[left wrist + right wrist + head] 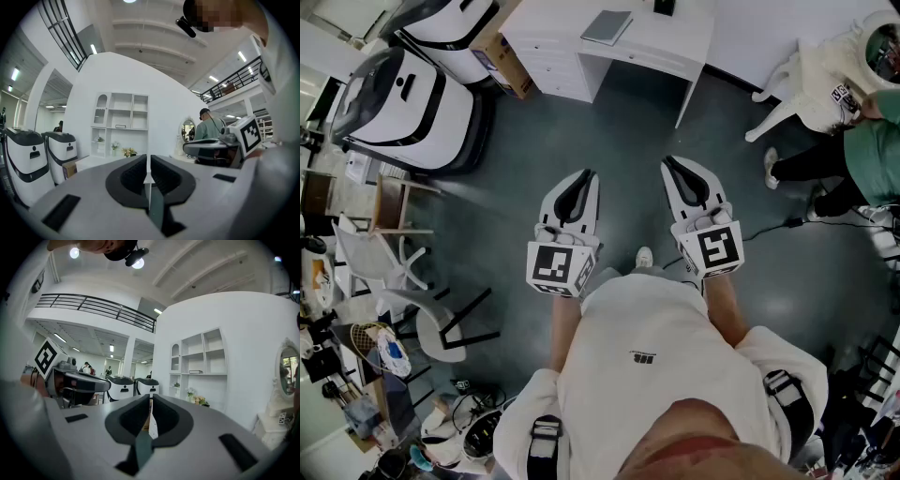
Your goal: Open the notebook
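Head view: grey floor [623,122] between grippers [587,176] [669,165], desk [675,42]

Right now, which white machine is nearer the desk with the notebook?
The machine at the top edge, beside the cardboard box; the other machine stands farther left and lower.

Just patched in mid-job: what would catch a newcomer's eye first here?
The left gripper and right gripper, white, jaws shut and empty, are held side by side over grey floor. Ahead, the grey notebook lies closed on the white desk, apart from both grippers.
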`<state>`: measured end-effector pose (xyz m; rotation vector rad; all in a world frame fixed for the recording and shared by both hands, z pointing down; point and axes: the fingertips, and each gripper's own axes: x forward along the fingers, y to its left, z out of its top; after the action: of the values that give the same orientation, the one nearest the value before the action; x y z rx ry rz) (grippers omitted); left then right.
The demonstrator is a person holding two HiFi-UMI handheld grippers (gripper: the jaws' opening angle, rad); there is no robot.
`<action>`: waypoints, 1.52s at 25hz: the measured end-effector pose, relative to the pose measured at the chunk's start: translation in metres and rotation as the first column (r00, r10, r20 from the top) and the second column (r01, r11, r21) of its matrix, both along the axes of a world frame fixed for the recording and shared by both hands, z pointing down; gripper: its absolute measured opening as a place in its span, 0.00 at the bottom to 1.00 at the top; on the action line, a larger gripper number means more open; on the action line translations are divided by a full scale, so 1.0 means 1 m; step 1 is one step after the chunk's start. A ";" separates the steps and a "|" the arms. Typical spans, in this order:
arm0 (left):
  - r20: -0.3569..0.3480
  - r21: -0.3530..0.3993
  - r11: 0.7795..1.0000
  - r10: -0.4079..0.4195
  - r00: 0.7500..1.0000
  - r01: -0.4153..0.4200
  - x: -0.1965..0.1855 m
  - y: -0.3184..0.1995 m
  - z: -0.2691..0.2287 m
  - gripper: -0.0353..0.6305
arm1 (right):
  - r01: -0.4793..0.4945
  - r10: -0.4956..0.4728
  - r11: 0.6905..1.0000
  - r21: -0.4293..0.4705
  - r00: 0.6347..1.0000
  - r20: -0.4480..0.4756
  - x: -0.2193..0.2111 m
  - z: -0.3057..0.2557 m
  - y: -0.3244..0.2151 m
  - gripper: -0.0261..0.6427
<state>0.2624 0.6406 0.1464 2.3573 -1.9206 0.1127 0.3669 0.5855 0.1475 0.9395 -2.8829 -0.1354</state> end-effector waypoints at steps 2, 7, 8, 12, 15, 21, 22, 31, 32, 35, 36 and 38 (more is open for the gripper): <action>0.001 -0.002 1.000 -0.005 1.000 0.005 0.001 -0.007 0.000 0.05 | 0.001 -0.001 1.000 -0.010 1.000 0.017 0.003 -0.002 -0.007 0.06; 0.007 -0.004 1.000 -0.015 1.000 0.015 0.002 -0.028 0.002 0.05 | 0.013 -0.013 1.000 -0.013 1.000 0.019 0.004 0.003 -0.028 0.06; 0.008 -0.004 1.000 -0.014 1.000 0.014 0.001 -0.032 0.002 0.05 | 0.014 -0.014 1.000 -0.017 1.000 0.020 0.004 0.003 -0.031 0.06; 0.011 -0.004 1.000 -0.012 1.000 0.012 -0.005 -0.049 0.002 0.05 | 0.018 -0.018 1.000 -0.024 1.000 0.019 -0.006 0.004 -0.046 0.06; 0.010 -0.008 1.000 -0.009 1.000 0.009 -0.015 -0.062 0.006 0.05 | 0.016 -0.016 0.999 -0.028 1.000 0.017 -0.016 0.007 -0.061 0.06; 0.006 -0.018 1.000 0.003 1.000 -0.003 -0.044 -0.099 0.010 0.05 | 0.002 -0.001 0.999 -0.037 1.000 0.005 -0.043 0.013 -0.095 0.06; 0.005 -0.019 1.000 0.006 1.000 -0.006 -0.050 -0.106 0.010 0.05 | -0.003 0.003 0.999 -0.041 1.000 0.002 -0.049 0.014 -0.102 0.06; -0.018 -0.035 0.997 0.063 0.998 -0.064 -0.111 -0.172 0.012 0.05 | -0.059 0.058 0.996 -0.071 0.998 -0.020 -0.109 0.019 -0.161 0.06; -0.019 -0.036 0.997 0.071 0.997 -0.072 -0.118 -0.179 0.013 0.05 | -0.066 0.064 0.995 -0.072 0.998 -0.024 -0.116 0.021 -0.167 0.06; -0.022 -0.043 0.994 0.096 0.995 -0.097 -0.139 -0.200 0.017 0.05 | -0.090 0.088 0.993 -0.078 0.996 -0.032 -0.137 0.023 -0.185 0.06; -0.022 -0.046 0.993 0.103 0.994 -0.104 -0.146 -0.206 0.018 0.05 | -0.098 0.095 0.992 -0.079 0.995 -0.034 -0.144 0.024 -0.191 0.06; -0.023 -0.051 0.992 0.117 0.993 -0.118 -0.160 -0.219 0.020 0.05 | -0.115 0.112 0.990 -0.082 0.993 -0.042 -0.157 0.025 -0.202 0.06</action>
<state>0.1025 0.4219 0.1662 2.4271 -1.7471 0.1464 0.2095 0.3839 0.1724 1.0702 -2.7692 -0.0211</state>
